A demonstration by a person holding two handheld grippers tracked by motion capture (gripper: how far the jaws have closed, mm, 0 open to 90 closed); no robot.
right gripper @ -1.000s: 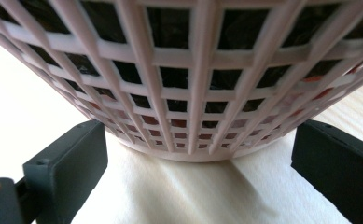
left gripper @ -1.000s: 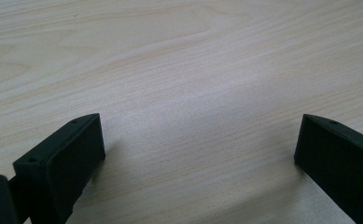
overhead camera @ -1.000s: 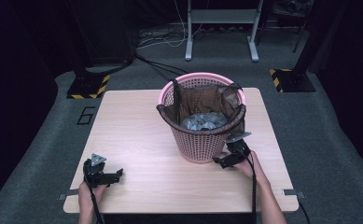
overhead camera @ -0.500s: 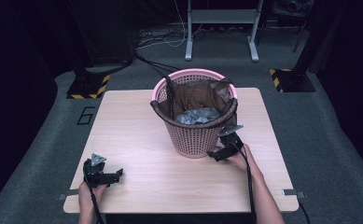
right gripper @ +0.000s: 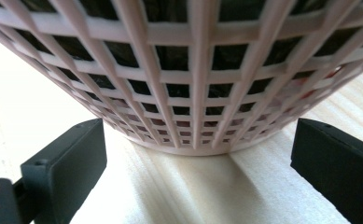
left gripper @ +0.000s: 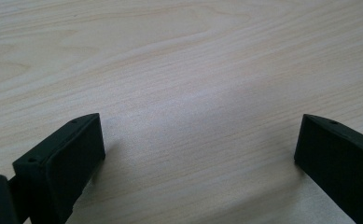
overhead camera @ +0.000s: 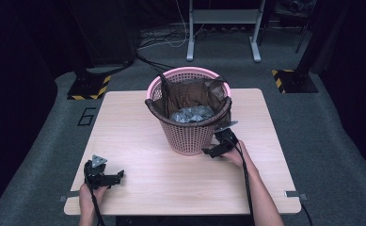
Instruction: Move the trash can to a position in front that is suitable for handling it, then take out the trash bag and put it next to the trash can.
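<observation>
A pink lattice basket (overhead camera: 190,136) lined with a dark brown bag (overhead camera: 190,94) stands on the wooden table (overhead camera: 138,122), with crumpled grey material (overhead camera: 192,114) inside. My right gripper (overhead camera: 208,152) sits low against the basket's right front foot, open, its jaws spread to either side of the basket's base (right gripper: 193,140). My left gripper (overhead camera: 119,176) rests near the table's front left corner, open over bare wood (left gripper: 193,116), with nothing between its jaws.
The table's front edge lies just behind both hands. Past the far edge is grey floor with a metal stand (overhead camera: 223,28), cables (overhead camera: 162,42) and yellow-black striped bases (overhead camera: 89,87).
The basket has slid left across the table, and my right gripper has followed it left against its base. The left gripper has stayed put.
</observation>
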